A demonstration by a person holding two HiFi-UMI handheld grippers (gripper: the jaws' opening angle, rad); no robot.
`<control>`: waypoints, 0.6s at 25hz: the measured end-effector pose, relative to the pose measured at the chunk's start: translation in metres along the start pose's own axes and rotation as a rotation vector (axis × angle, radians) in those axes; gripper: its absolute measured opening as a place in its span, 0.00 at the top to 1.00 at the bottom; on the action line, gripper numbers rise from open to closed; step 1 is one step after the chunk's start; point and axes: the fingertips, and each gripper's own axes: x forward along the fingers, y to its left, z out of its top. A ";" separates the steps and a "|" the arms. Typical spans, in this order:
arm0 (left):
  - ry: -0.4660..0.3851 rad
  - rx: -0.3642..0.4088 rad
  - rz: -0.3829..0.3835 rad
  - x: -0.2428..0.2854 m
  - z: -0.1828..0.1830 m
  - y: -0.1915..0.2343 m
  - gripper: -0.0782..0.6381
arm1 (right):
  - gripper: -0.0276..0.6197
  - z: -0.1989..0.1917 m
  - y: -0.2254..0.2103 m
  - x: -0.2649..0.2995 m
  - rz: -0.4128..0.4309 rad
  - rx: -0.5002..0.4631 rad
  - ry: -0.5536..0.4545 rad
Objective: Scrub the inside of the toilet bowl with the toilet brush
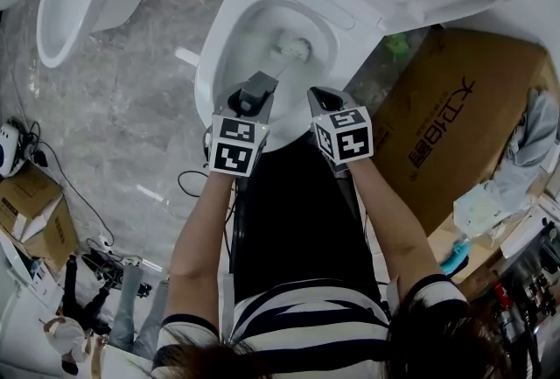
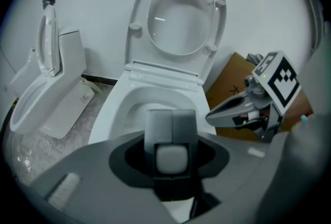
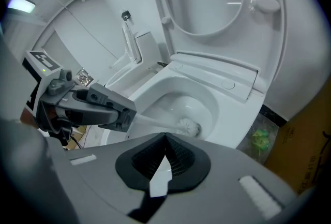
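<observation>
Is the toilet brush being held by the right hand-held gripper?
No, the left hand-held gripper grips the toilet brush, whose head sits in the bowl.

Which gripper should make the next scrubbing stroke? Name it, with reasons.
The left gripper: its fingers are shut on the toilet brush, whose head sits inside the toilet bowl. The right gripper is shut on nothing, near the front rim.

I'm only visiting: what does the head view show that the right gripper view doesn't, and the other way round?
Only the head view: the person's striped shirt and the marker cube on the right claw. Only the right gripper view: the wall behind the toilets, and the right claw's tips up close, shut on nothing. Both: the toilet bowl, the toilet brush head inside it, the left claw clamped on its handle, and the cardboard box.
</observation>
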 end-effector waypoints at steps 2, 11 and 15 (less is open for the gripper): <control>0.002 0.006 -0.002 -0.003 -0.003 -0.003 0.89 | 0.96 0.000 0.001 0.000 0.003 -0.003 0.000; 0.066 0.069 -0.047 -0.033 -0.025 -0.020 0.89 | 0.96 0.000 0.004 -0.002 0.013 -0.019 0.004; 0.103 0.078 -0.048 -0.048 -0.038 -0.021 0.89 | 0.96 0.001 0.009 -0.001 0.026 -0.033 0.008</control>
